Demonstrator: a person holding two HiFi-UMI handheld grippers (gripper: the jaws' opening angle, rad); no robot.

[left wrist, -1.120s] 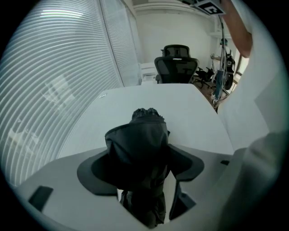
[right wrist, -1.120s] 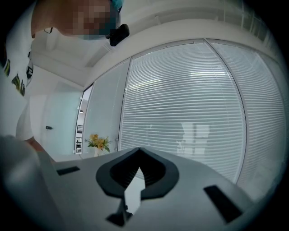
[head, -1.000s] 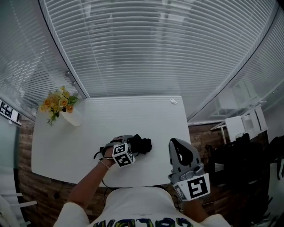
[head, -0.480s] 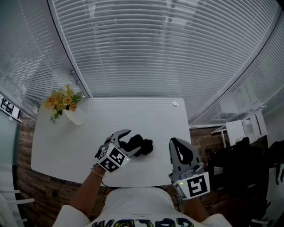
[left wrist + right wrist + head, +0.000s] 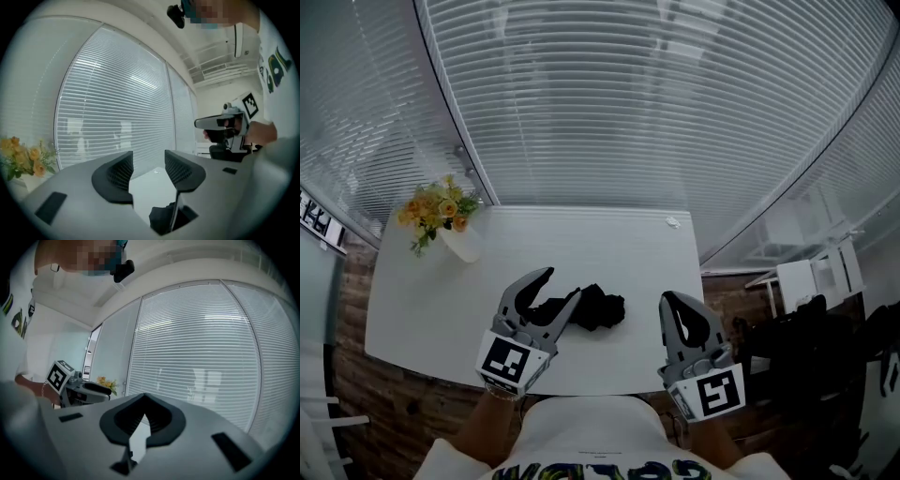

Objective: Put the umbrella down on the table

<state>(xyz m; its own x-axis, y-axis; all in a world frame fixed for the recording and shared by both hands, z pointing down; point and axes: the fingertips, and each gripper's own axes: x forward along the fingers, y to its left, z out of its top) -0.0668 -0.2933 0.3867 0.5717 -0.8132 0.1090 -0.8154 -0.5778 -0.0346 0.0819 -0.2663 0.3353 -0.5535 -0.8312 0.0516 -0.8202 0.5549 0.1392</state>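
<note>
Since a second ago we lift the left gripper (image 5: 561,284) off the umbrella (image 5: 600,307) | its jaws have just been closing, now part open, nothing between them | umbrella (a black bundle) lies on the table (image 5: 600,244) | right gripper (image 5: 671,302) clenched, empty, beside the table

Saw a black umbrella (image 5: 592,307) on a white table (image 5: 609,246); yellow and orange flowers (image 5: 439,207), green-leaved, in a white vase (image 5: 465,245); white blinds (image 5: 656,103) striped with thin horizontal slats; reddish-brown floor (image 5: 354,319) in a brick pattern; a white shirt (image 5: 581,433).
</note>
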